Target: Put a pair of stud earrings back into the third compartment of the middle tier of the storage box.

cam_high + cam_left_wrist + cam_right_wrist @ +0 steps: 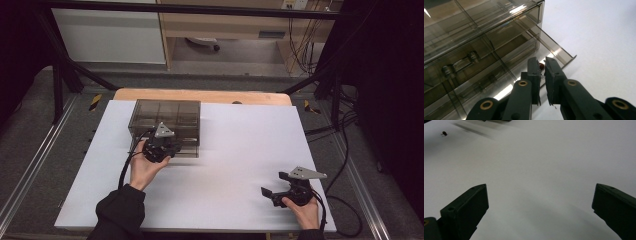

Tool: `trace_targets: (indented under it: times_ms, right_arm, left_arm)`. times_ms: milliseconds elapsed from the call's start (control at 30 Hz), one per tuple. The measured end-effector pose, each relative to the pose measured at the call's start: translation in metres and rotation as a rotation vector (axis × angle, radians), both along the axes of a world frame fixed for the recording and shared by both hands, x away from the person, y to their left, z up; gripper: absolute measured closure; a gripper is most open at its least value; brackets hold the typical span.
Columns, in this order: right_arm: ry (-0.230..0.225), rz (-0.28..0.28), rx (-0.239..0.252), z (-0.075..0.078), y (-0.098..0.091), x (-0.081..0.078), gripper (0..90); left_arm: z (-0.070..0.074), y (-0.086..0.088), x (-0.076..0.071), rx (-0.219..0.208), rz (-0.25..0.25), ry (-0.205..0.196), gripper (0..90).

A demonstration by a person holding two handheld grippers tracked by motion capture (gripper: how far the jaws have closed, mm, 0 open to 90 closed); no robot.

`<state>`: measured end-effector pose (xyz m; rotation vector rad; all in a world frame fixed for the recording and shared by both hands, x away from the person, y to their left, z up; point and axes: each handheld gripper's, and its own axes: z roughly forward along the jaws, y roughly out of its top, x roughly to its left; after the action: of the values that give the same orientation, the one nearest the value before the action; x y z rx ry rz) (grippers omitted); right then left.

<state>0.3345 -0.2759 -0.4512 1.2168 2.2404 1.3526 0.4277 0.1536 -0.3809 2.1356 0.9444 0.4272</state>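
While the person's left hand [142,167] is reaching in from the near edge of the white counter [240,150], the left gripper [161,148] is sitting right at the front face of the smoky, see-through drawer box [165,120], which is standing toward the far left part of the counter. In the left gripper view the two black jaws are standing nearly together, with only a thin slit between them, and a small dark reddish-brown piece [541,66] is showing just past their tips; whether the tips are pinching it or it is merely lying beyond them cannot be told. Next to the tips, one low drawer [556,48] of the box is standing pulled out over the counter, its clear front lip sticking out to the right of the jaws, and inside the box, behind the tinted walls, metal parts [461,65] are lying in a compartment to the left of the jaws. Well away from the box, toward the near right corner of the counter, the person's right hand [302,207] is holding the right gripper [274,187] low over the bare surface, its jaws pointing left toward the middle. In the right gripper view those jaws are standing wide apart with nothing between them, and a tiny dark speck [444,133] is lying on the counter far ahead, near the box side.
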Motion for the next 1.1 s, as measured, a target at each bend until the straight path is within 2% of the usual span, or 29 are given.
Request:
trace_targets:
  times_ms: [433,533,733,833,867,967,1100]
  right_arm:
    - [-0.001,-0.002,0.002,0.0,0.0,0.0,1.3]
    - [0.0,-0.003,0.004,0.0,0.0,0.0,1.3]
    - [-0.001,-0.002,0.004,0.0,0.0,0.0,1.3]
    - [0.001,-0.002,0.006,0.001,-0.001,0.0,1.3]
    - [0.001,-0.002,0.006,0.001,-0.001,0.0,1.3]
    - [0.002,-0.001,0.007,0.0,-0.001,0.0,1.3]
    - [0.001,0.001,0.004,0.0,0.0,0.0,1.2]
  left_arm:
    - [-0.015,-0.007,0.013,0.017,0.027,0.016,81.4]
    - [-0.014,-0.006,0.013,0.01,0.021,0.014,76.5]
    - [-0.006,0.0,0.007,-0.014,0.018,0.002,68.7]
    - [0.0,0.005,0.001,-0.025,0.012,-0.006,63.0]
    - [0.001,0.007,-0.002,-0.031,0.009,-0.005,58.7]
    - [0.002,0.014,-0.01,-0.039,-0.001,0.004,55.1]
    - [0.001,0.025,-0.018,-0.052,-0.028,-0.017,47.4]
